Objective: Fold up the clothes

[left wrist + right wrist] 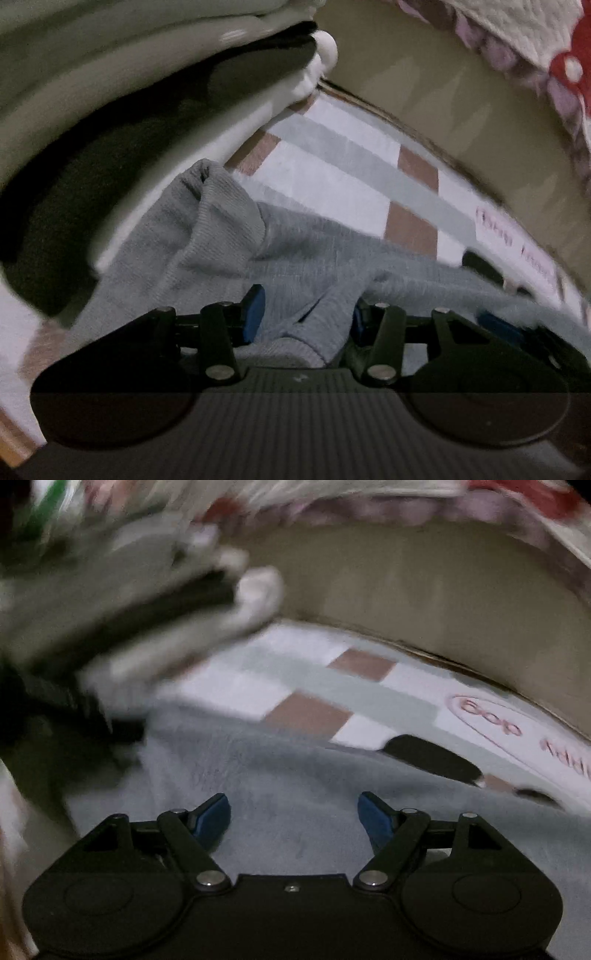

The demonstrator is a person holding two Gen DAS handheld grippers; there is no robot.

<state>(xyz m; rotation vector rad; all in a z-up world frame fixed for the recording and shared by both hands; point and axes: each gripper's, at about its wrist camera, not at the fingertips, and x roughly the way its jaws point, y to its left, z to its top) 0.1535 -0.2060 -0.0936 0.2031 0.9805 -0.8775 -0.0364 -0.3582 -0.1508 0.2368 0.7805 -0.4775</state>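
Grey garment between left gripper, seemingly pinched

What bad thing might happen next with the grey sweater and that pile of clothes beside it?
1. The left gripper has its jaws apart around a bunched fold of the grey sweater; closing there may well trap several layers and pull the fold crooked.
2. The stack of folded clothes sits right against the sweater, so dragging the sweater might tip it.
3. The right gripper hovers open over flat cloth and might simply slide off without catching anything.
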